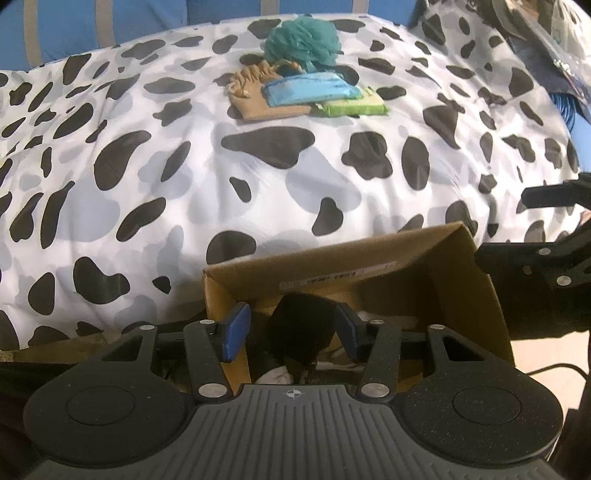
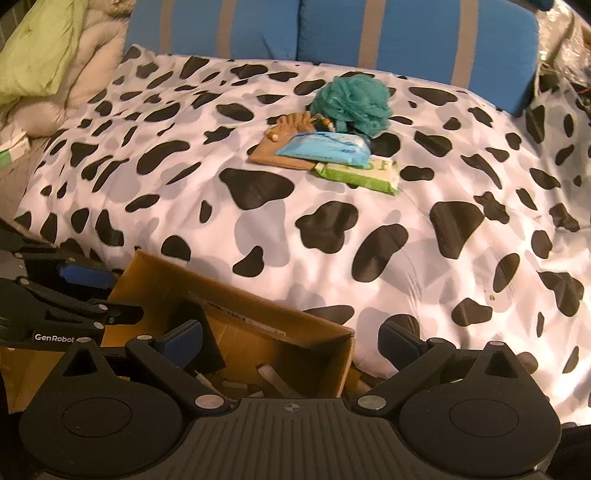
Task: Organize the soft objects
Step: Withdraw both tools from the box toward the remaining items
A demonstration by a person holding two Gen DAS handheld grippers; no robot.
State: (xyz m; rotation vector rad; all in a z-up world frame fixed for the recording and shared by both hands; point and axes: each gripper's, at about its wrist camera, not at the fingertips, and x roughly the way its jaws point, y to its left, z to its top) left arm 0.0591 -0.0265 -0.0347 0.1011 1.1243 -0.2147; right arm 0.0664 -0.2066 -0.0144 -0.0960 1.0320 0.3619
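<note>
On the cow-print duvet point(image 1: 147, 177) lie a teal bath pouf point(image 1: 302, 38), a tan drawstring pouch point(image 1: 255, 94), a blue wipes pack point(image 1: 310, 88) and a green wipes pack point(image 1: 354, 105), all touching in one heap; the heap also shows in the right wrist view, with the pouf point(image 2: 351, 99) behind. A cardboard box point(image 1: 461, 266) stands in front of the bed. My left gripper point(image 1: 293, 328) is open over the box, a black furry object point(image 1: 301, 325) between its pads, not pinched. My right gripper point(image 2: 291, 339) is open and empty above the box's right wall point(image 2: 325, 347).
A blue headboard with grey stripes point(image 2: 332, 29) backs the bed. Pillows and a green cloth point(image 2: 40, 48) pile up at the far left. White and dark items point(image 1: 277, 374) lie inside the box. Clutter and a blue cable point(image 1: 565, 107) sit at the bed's right side.
</note>
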